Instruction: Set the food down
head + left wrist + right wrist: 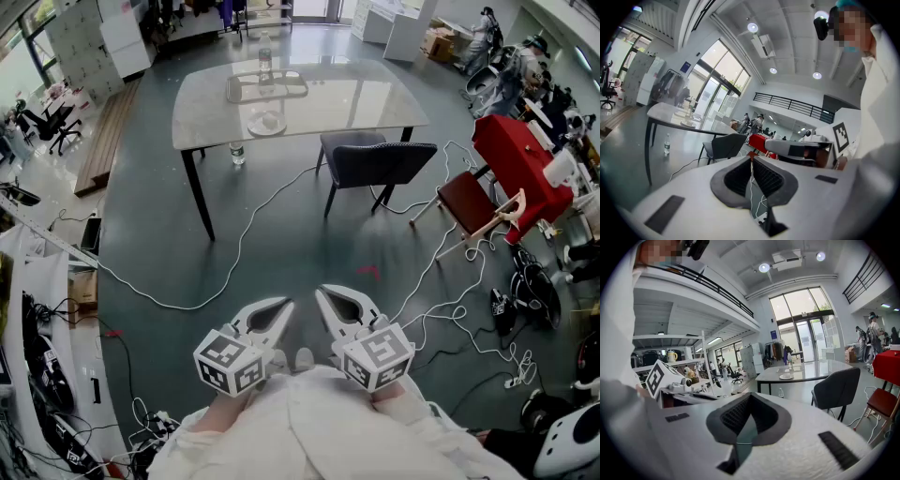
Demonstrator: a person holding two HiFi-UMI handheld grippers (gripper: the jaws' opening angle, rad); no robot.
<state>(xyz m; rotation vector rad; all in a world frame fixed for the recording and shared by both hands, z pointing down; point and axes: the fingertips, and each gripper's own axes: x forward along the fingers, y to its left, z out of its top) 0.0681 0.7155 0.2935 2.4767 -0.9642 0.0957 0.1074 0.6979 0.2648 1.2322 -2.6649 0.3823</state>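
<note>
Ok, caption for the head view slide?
Left claw and right claw shut, empty, held low; table with plate far ahead.

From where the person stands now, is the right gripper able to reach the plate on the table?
Probably not. The right gripper is held near the body, and a wide stretch of floor lies between it and the table bearing the plate. The path looks free, so stepping forward should do.
</note>
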